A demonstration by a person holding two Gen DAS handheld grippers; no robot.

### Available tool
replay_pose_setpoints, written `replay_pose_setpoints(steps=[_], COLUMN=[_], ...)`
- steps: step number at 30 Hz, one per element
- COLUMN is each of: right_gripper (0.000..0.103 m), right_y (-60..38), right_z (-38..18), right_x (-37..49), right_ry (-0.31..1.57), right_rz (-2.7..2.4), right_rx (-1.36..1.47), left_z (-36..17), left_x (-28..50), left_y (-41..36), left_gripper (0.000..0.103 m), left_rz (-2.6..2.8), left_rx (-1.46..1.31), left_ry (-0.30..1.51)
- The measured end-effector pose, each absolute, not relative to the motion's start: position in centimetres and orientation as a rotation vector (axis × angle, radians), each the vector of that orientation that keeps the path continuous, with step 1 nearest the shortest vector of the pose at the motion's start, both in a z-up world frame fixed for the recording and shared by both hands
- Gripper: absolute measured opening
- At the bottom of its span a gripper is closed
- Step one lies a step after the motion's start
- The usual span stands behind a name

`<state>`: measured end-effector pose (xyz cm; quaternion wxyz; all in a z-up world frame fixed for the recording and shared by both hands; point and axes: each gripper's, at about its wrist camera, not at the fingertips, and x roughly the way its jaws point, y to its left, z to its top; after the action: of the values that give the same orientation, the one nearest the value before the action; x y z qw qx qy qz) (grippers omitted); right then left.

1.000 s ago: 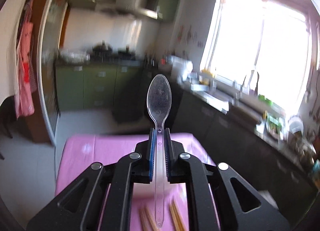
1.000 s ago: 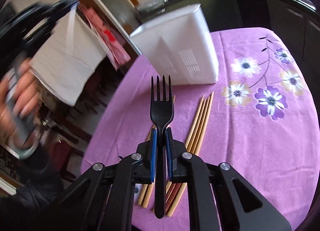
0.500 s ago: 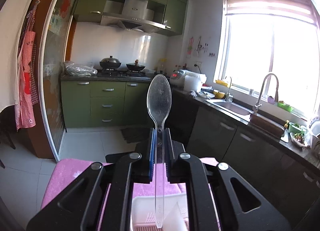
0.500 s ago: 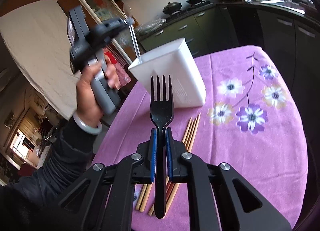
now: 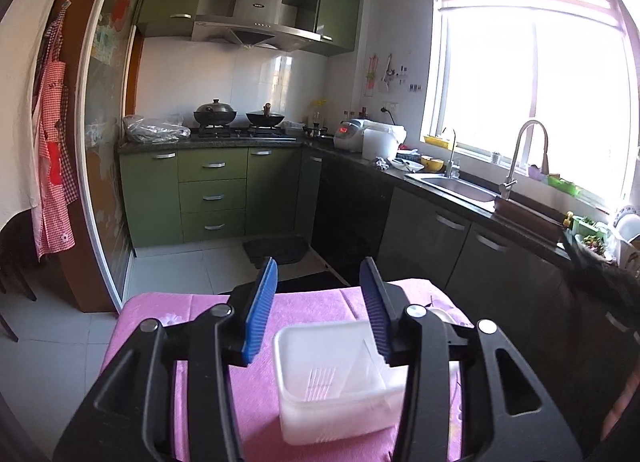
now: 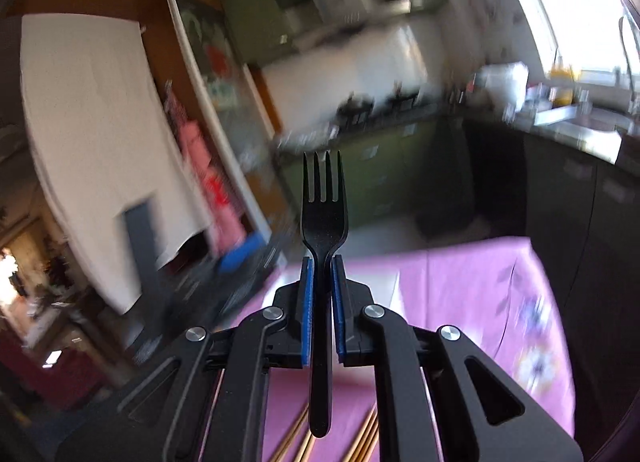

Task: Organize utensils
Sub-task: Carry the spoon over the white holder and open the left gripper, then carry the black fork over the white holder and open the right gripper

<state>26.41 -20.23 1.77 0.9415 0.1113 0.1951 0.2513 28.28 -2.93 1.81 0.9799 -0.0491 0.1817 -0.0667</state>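
My left gripper (image 5: pixel 320 294) is open and empty, its blue pads wide apart above the white utensil holder (image 5: pixel 340 382) on the purple tablecloth (image 5: pixel 184 314). The clear spoon is barely visible inside the holder. My right gripper (image 6: pixel 320 274) is shut on a black plastic fork (image 6: pixel 324 214), tines up, held above the table. Wooden chopsticks (image 6: pixel 368 438) lie on the cloth below it. The right wrist view is motion-blurred.
The purple floral tablecloth (image 6: pixel 480 302) covers the table. Beyond it are green kitchen cabinets (image 5: pixel 212 194), a stove with pots (image 5: pixel 236 118), and a dark counter with a sink (image 5: pixel 460 186) under the window. A red apron (image 5: pixel 52 134) hangs at left.
My left gripper opened and let go of the clear spoon over the white holder. My right gripper tilted upward with the fork, so the holder left its view.
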Motion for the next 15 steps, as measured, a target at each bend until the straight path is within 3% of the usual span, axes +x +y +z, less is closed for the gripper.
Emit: replay_pose_setpoints(steps=[4,15], right_gripper=[0.01,0.01], right_y=[-18.6,-15.9], right_z=[2.6,-1.8], right_x=[30.1,35.8], right_ry=[0.3,0.315], right_rz=[0.418,0.347], right_rx=[0.189,0.118], left_z=[2.8,3.2], left_x=[25.5,20.5], left_y=[-2.1,-1.2], left_gripper=[0.048,0.051], left_rz=[-0.137,-0.166], left_rx=[-0.098,-0.086], left_ry=[0.348,0.368])
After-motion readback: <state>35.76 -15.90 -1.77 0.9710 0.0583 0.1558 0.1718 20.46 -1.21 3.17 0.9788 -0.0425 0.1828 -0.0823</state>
